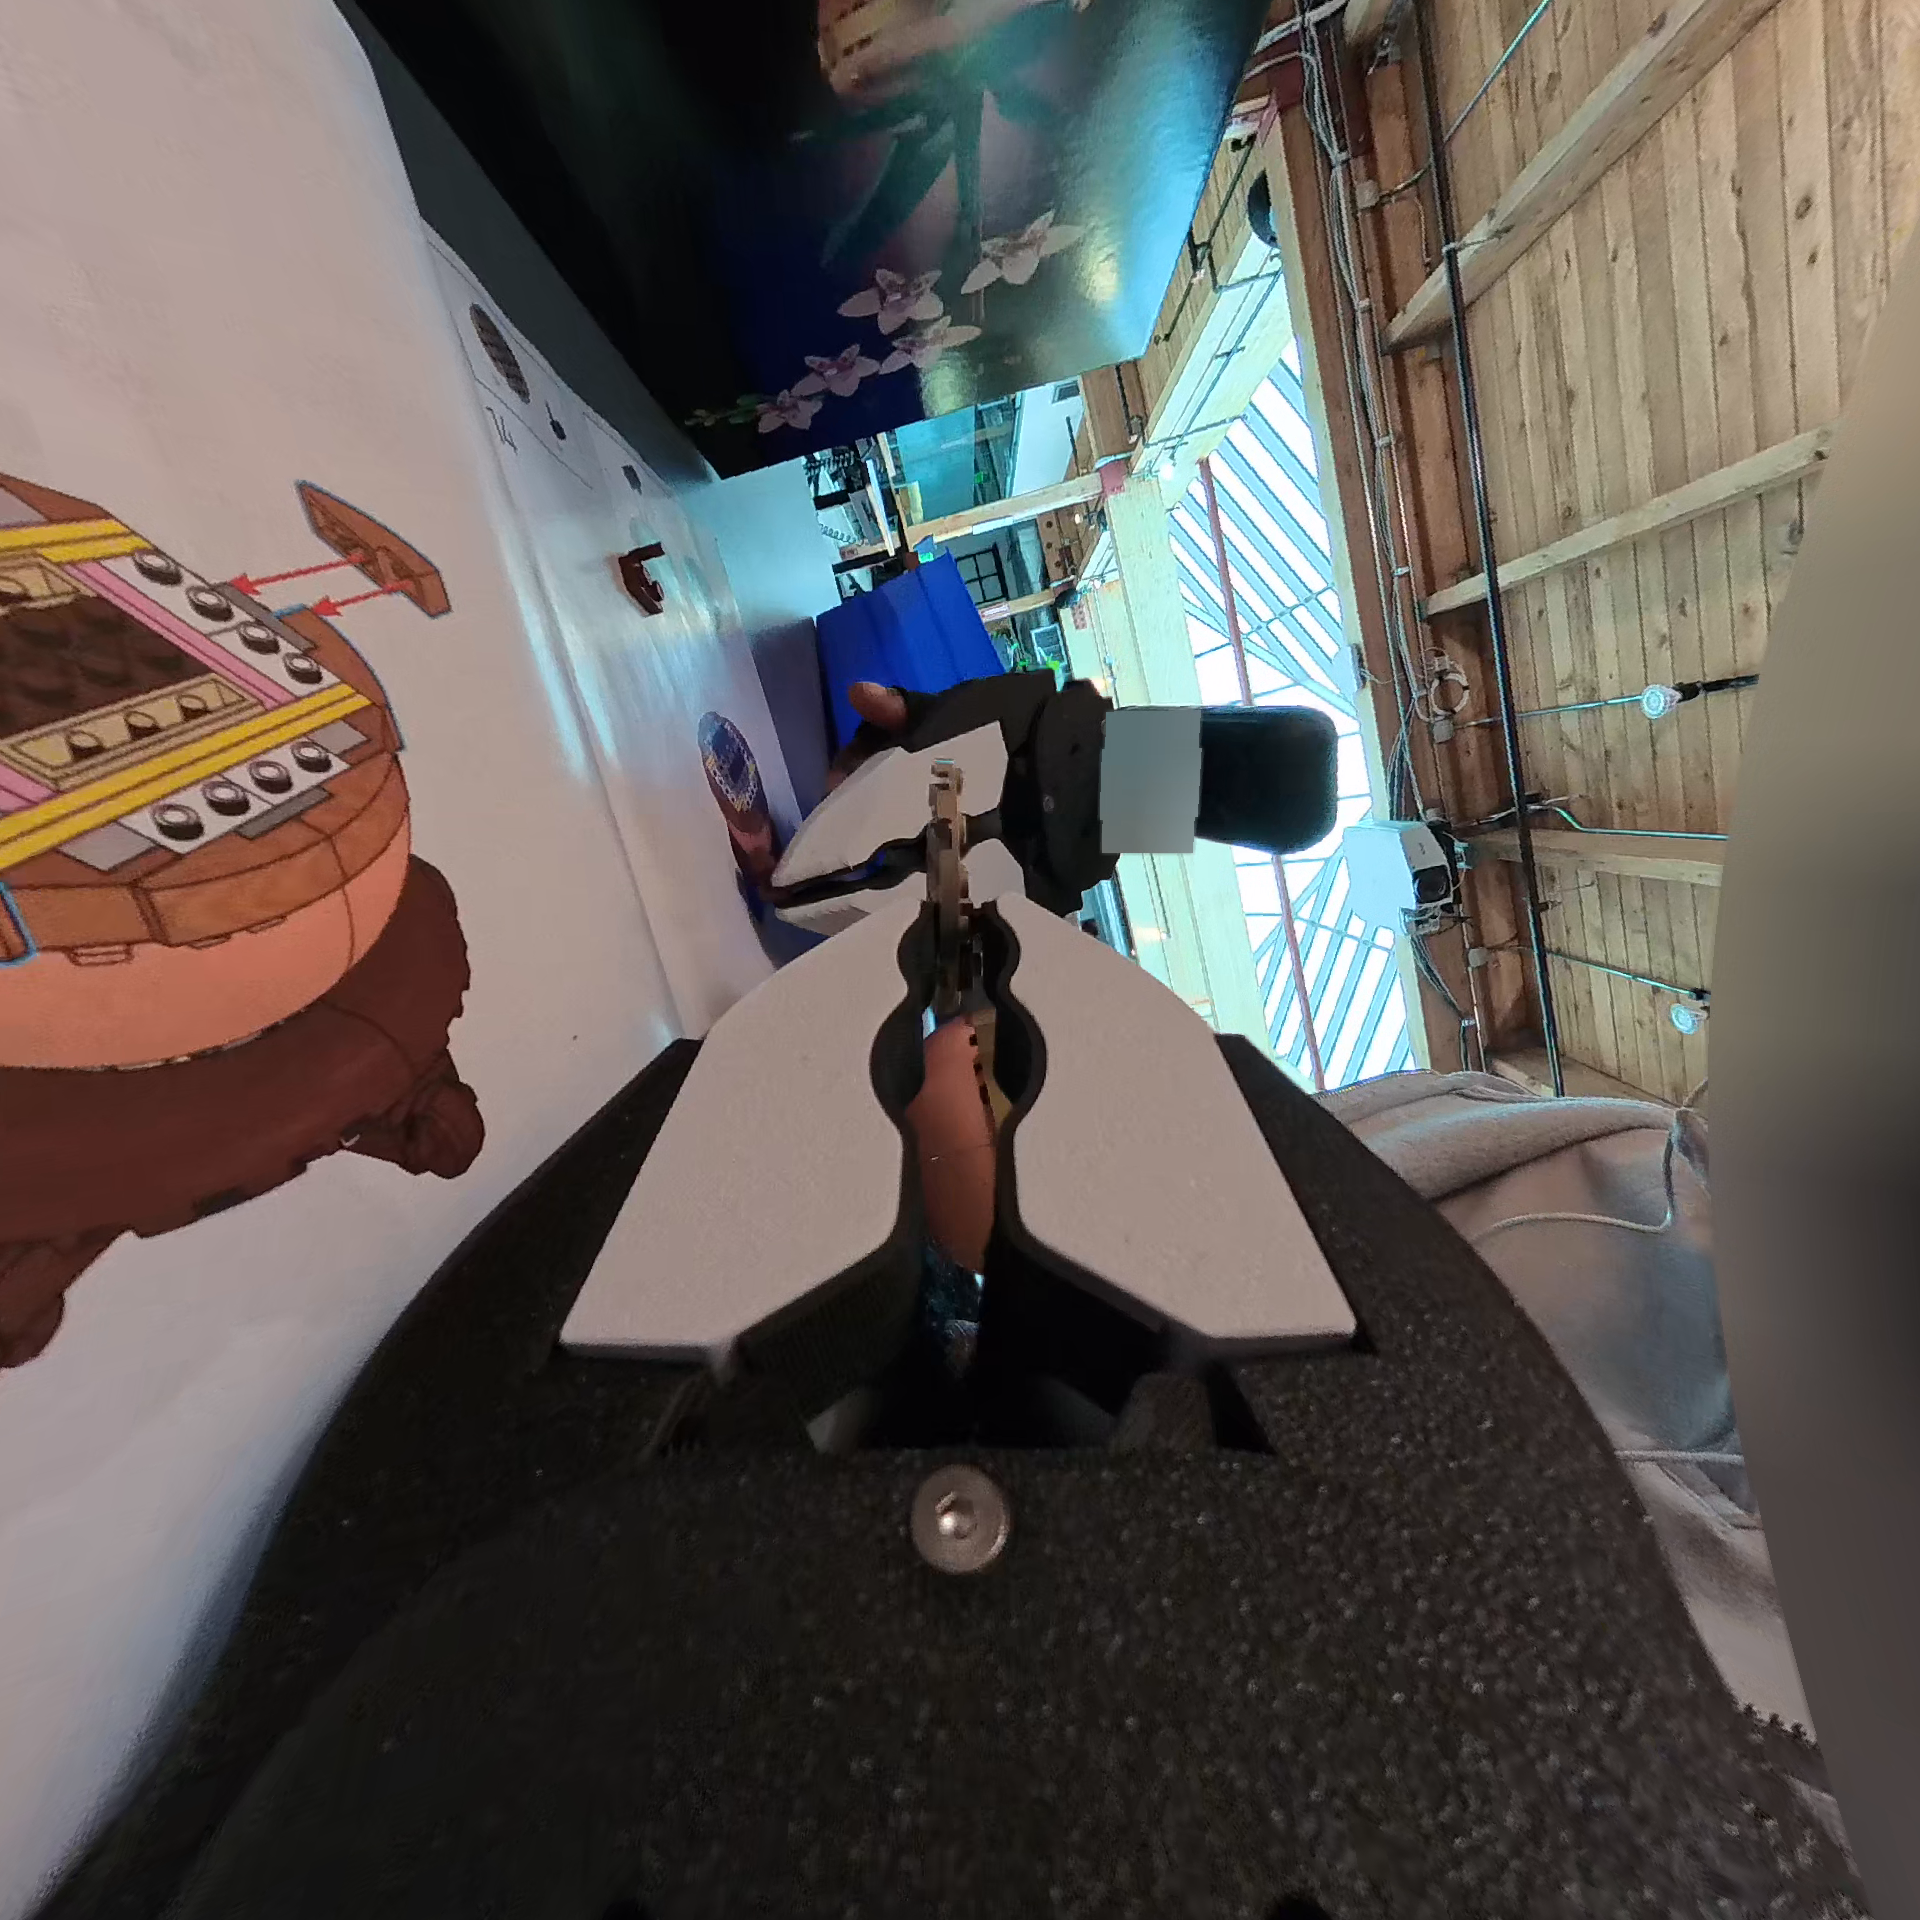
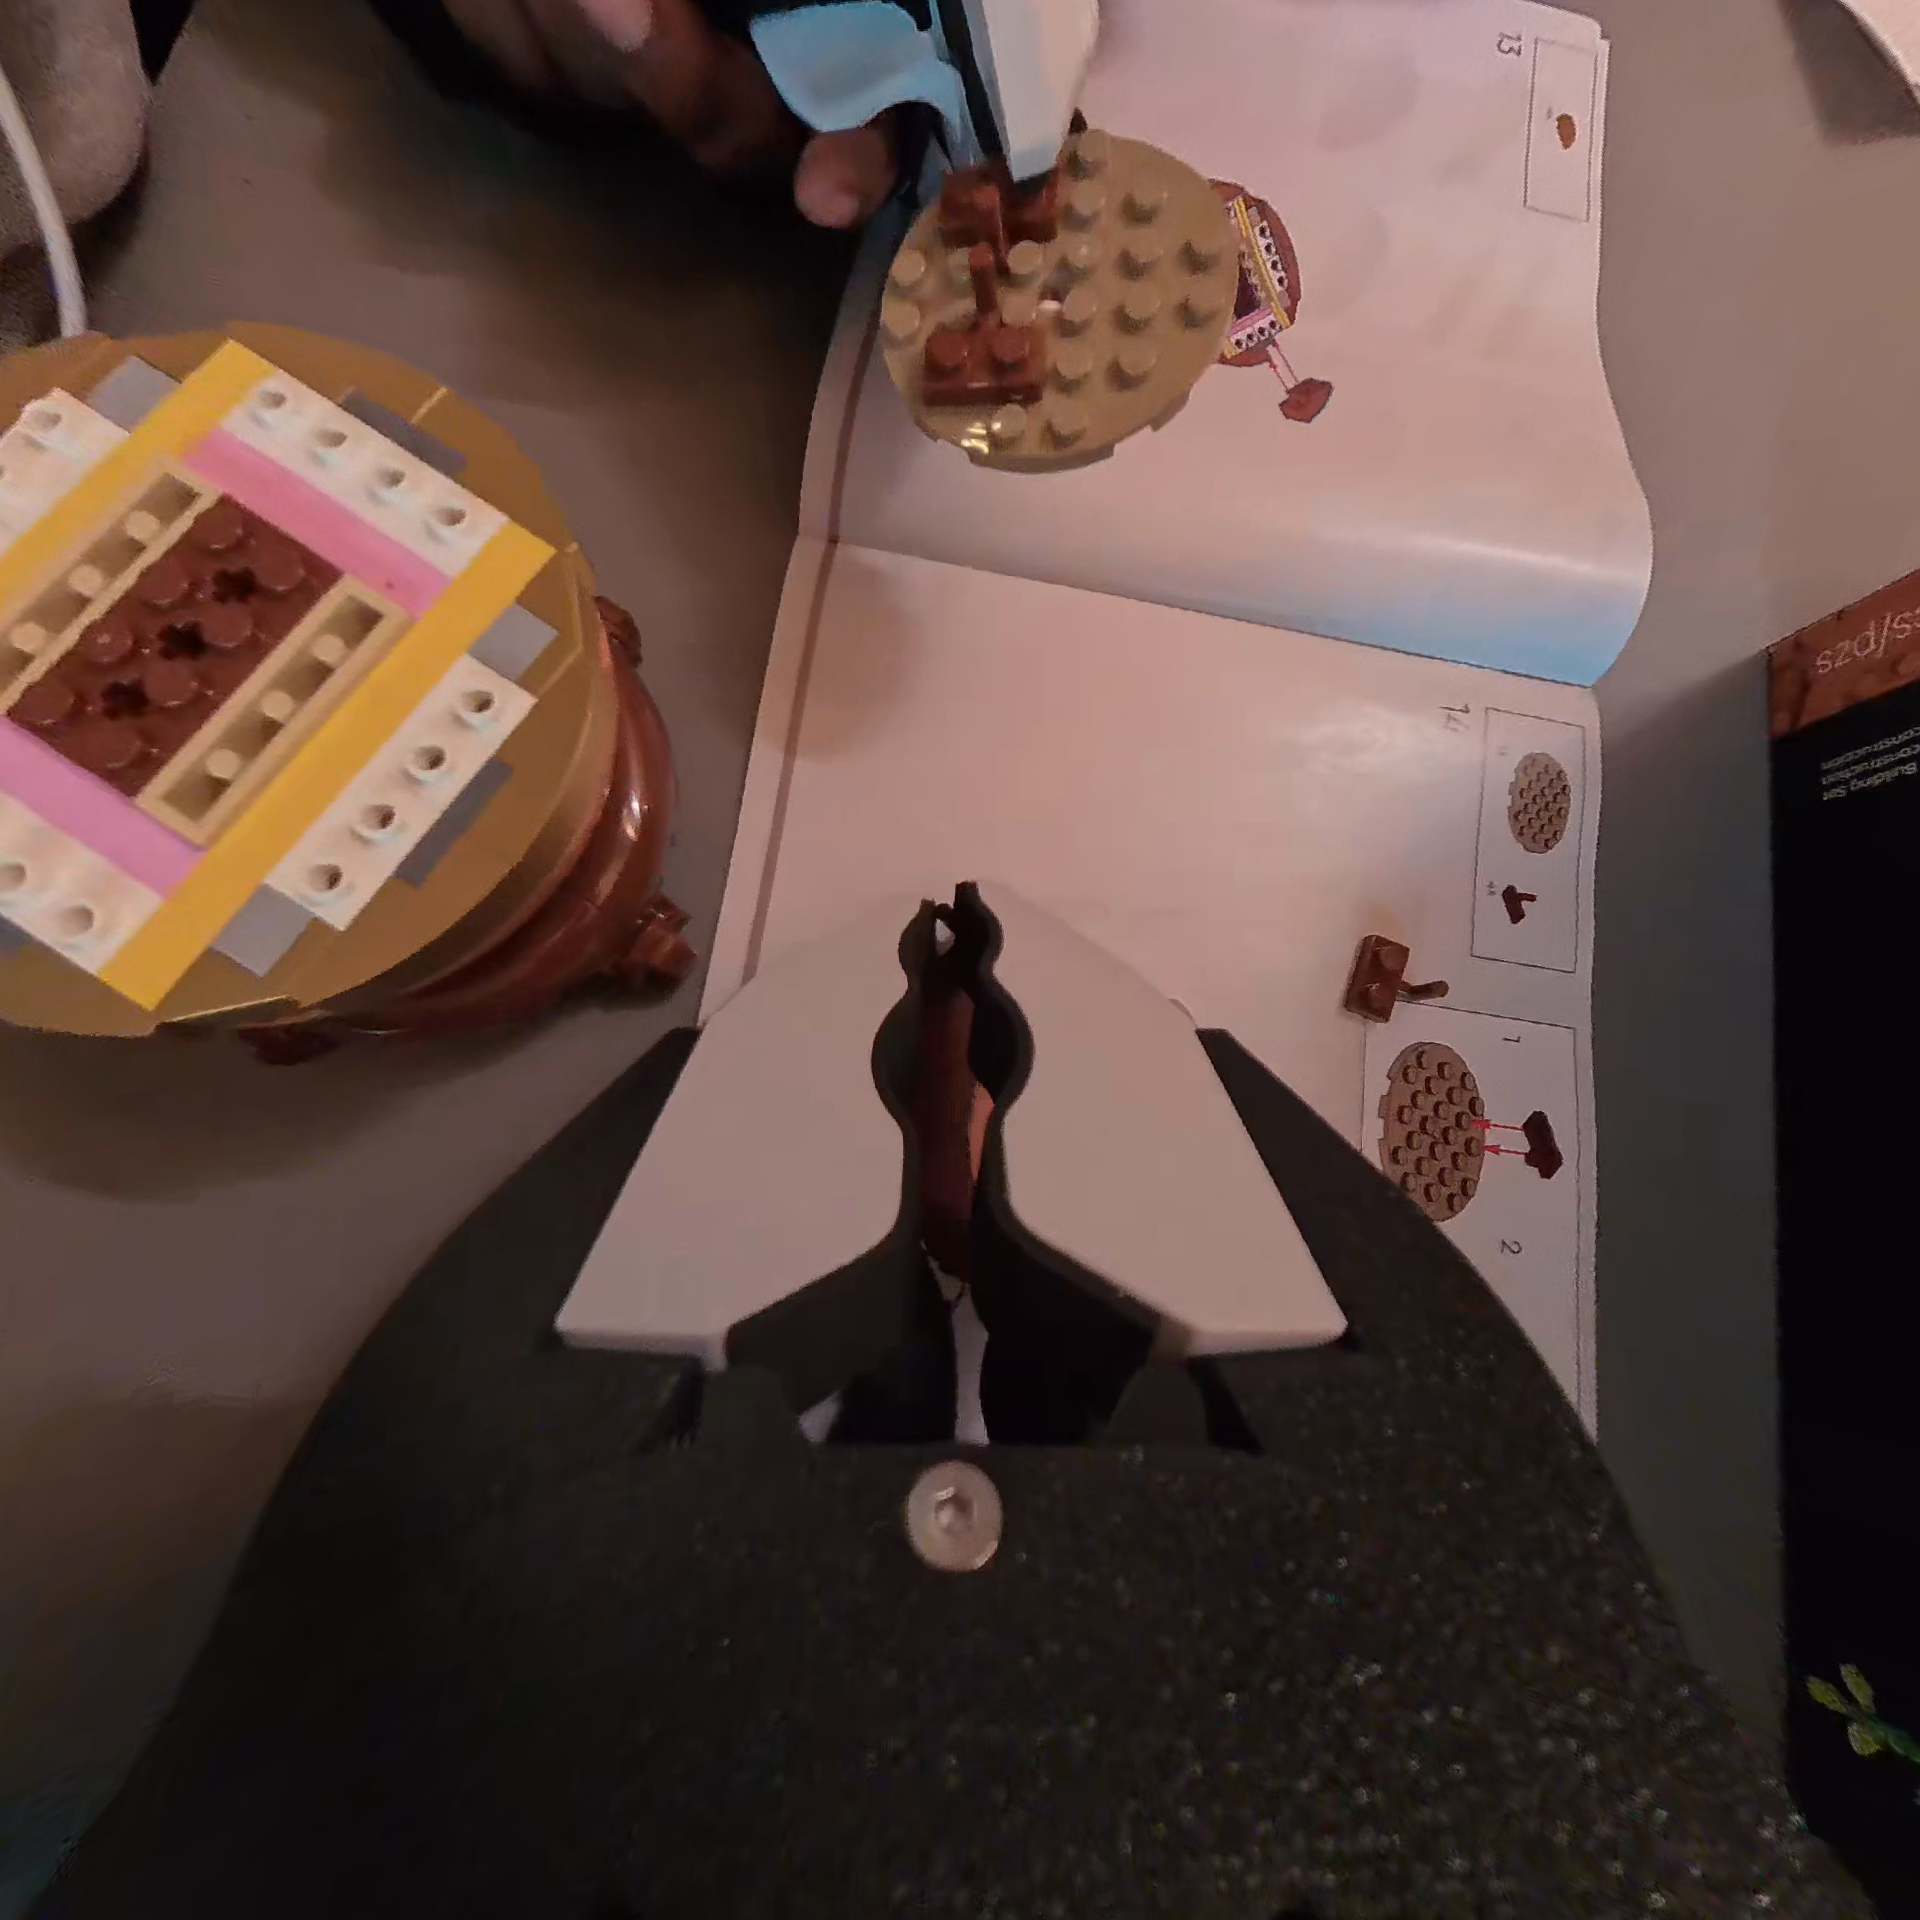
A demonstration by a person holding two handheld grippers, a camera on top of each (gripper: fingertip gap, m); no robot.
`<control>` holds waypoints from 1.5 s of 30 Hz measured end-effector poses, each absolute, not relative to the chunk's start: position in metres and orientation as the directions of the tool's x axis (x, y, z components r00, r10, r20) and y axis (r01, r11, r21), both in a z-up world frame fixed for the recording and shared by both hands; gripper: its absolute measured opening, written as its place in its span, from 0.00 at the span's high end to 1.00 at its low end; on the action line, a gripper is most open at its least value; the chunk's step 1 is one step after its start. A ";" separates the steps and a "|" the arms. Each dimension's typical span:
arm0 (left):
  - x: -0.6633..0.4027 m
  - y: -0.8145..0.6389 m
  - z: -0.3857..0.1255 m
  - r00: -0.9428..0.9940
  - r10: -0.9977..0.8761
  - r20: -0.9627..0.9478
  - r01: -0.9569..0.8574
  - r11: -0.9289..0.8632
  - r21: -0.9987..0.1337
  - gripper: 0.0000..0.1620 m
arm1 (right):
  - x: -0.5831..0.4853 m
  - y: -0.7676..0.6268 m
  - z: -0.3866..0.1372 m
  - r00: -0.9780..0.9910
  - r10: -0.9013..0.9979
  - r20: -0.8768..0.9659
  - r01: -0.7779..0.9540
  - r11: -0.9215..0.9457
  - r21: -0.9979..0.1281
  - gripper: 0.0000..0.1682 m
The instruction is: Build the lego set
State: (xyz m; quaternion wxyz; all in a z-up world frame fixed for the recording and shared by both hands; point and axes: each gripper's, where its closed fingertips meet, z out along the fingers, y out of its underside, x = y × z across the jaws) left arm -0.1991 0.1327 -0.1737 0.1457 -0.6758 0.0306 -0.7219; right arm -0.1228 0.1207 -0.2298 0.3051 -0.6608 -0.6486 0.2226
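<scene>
My left gripper (image 1: 951,914) is shut on the rim of a round tan studded plate (image 1: 943,831), seen edge-on. In the right wrist view the plate (image 2: 1132,312) hangs over the open instruction booklet (image 2: 1195,644), with brown bracket pieces (image 2: 982,353) stuck on its studs and the left gripper (image 2: 997,145) clamped at its far edge. My right gripper (image 2: 956,904) is shut, with a thin brown piece (image 2: 948,1101) showing between its jaws. It is held short of the plate. A loose brown bracket piece (image 2: 1380,977) lies on the booklet to the right.
The round brown pot model (image 2: 260,675), topped with yellow, pink, white and tan bricks, stands on the grey table at the left. A black set box (image 2: 1849,1039) lies along the right edge. A hand (image 2: 831,177) is beside the left gripper.
</scene>
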 end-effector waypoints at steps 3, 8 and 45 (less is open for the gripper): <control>-0.199 0.133 -0.174 -0.042 -0.249 0.968 0.169 -0.956 -0.239 0.96 | -0.122 0.120 -0.230 0.080 0.992 0.097 0.706 0.012 -0.708 0.97; -0.200 0.134 -0.175 -0.043 -0.239 0.970 0.176 -0.958 -0.228 0.96 | -0.123 0.120 -0.229 0.120 0.988 0.092 0.672 -0.012 -0.741 0.93; -0.189 0.115 -0.178 -0.080 -0.188 0.979 0.001 -0.982 -0.189 0.95 | -0.129 0.116 -0.183 0.047 0.991 0.123 0.574 0.074 -0.815 0.99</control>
